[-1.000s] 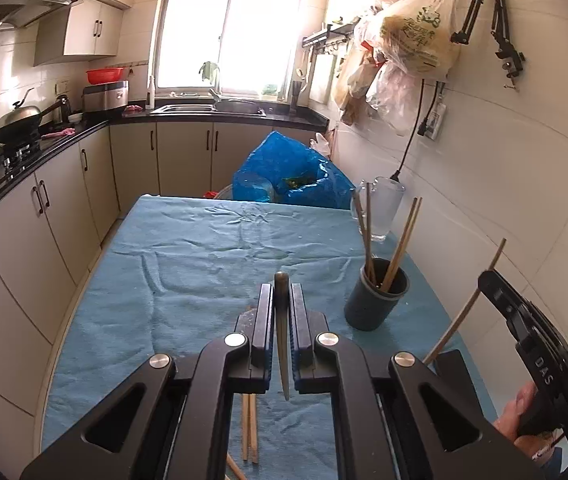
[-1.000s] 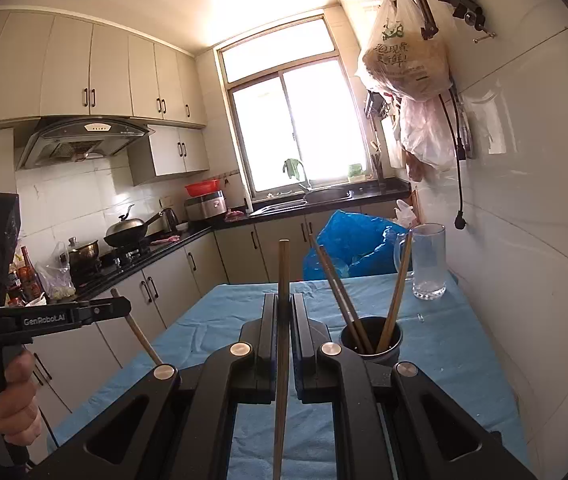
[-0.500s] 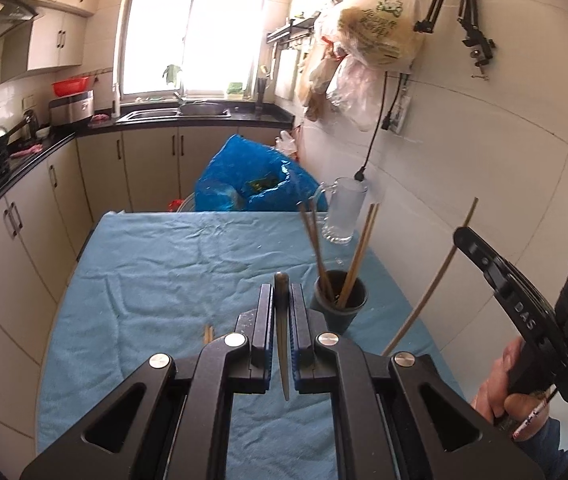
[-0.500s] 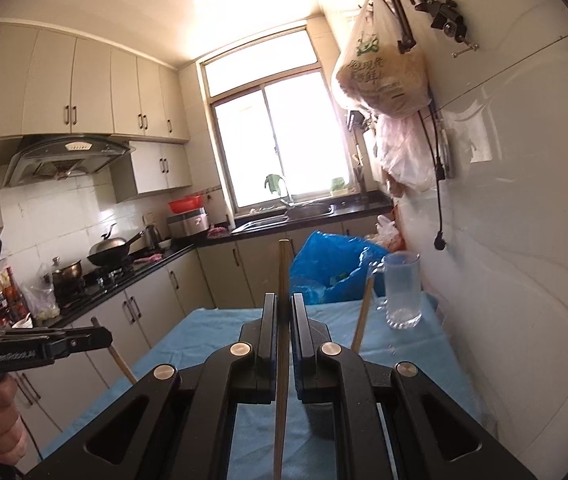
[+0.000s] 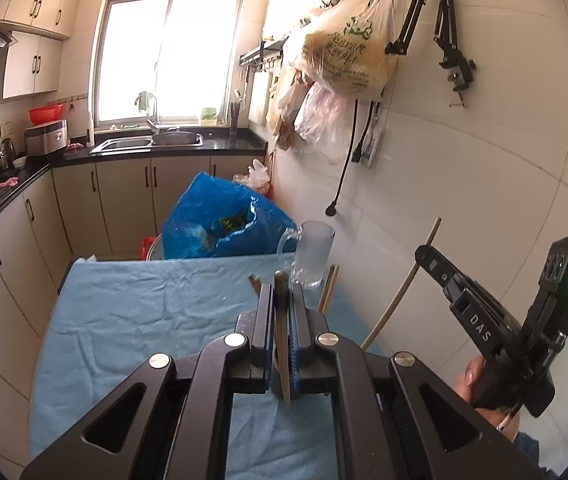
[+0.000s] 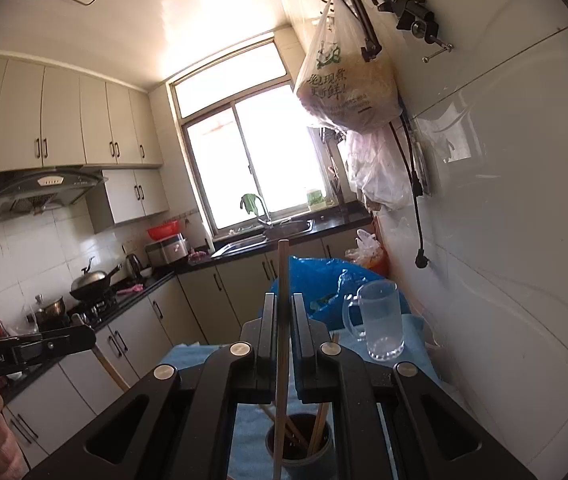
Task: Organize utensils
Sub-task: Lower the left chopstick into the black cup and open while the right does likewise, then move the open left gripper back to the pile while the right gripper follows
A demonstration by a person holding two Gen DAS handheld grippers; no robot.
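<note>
- right gripper [image 6: 282,312] is pinched on a pale chopstick [image 6: 282,344], near upright, its lower tip just above the dark holder [image 6: 299,456].
- left gripper [image 5: 282,300] clamps a darker chopstick [image 5: 282,344], also steep; here the holder is almost hidden behind its jaws.
- right looks nearer the drop.

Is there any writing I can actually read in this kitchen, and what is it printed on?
"DAS": white letters on the side of the right gripper, seen from the left wrist camera.
"GenRobot.AI": on the arm of the left gripper, seen from the right wrist camera; its first letter is cut off at the picture's edge.
Green Chinese print and a logo on the hanging plastic bag: too blurred to quote reliably.
</note>
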